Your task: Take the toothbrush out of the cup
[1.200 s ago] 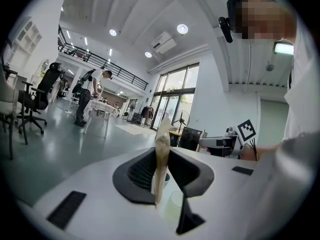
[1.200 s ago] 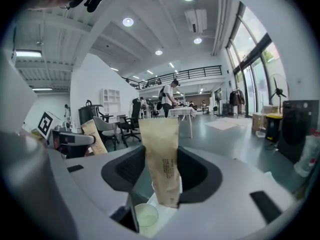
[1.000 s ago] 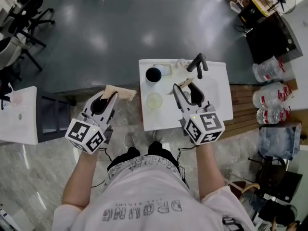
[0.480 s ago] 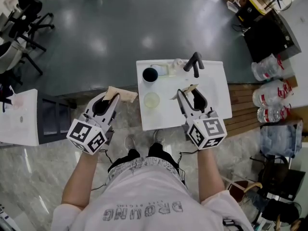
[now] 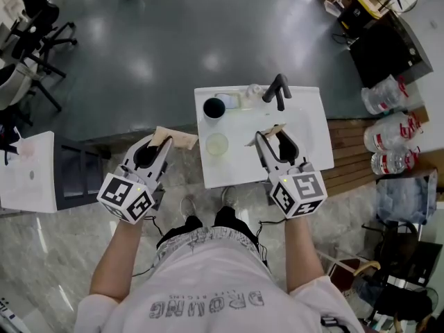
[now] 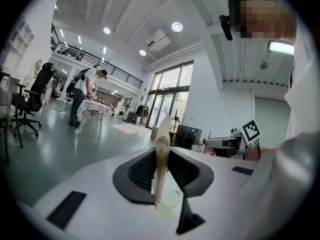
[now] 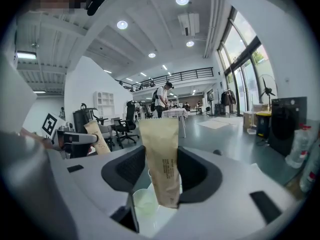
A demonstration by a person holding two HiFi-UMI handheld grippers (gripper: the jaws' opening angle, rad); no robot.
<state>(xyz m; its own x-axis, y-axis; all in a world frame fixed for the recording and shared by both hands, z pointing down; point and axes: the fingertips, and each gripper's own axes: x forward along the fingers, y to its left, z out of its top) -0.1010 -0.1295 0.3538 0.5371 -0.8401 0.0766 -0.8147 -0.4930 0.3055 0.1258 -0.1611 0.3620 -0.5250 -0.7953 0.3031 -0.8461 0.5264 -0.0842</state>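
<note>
A tan paper packet sticks out of my left gripper, which is shut on it left of the white counter; in the left gripper view the packet stands edge-on between the pads. My right gripper hovers over the counter's middle, shut on a second tan packet, seen face-on between its jaws. A translucent cup stands on the counter's left part, with a dark cup behind it. No toothbrush shows in either cup.
A black faucet rises at the counter's far edge. Packs of water bottles lie on wooden boards to the right. A white table is at the left, office chairs beyond it.
My right gripper with its packet has shifted slightly rightward and toward me over the counter. The left gripper has stayed put.
</note>
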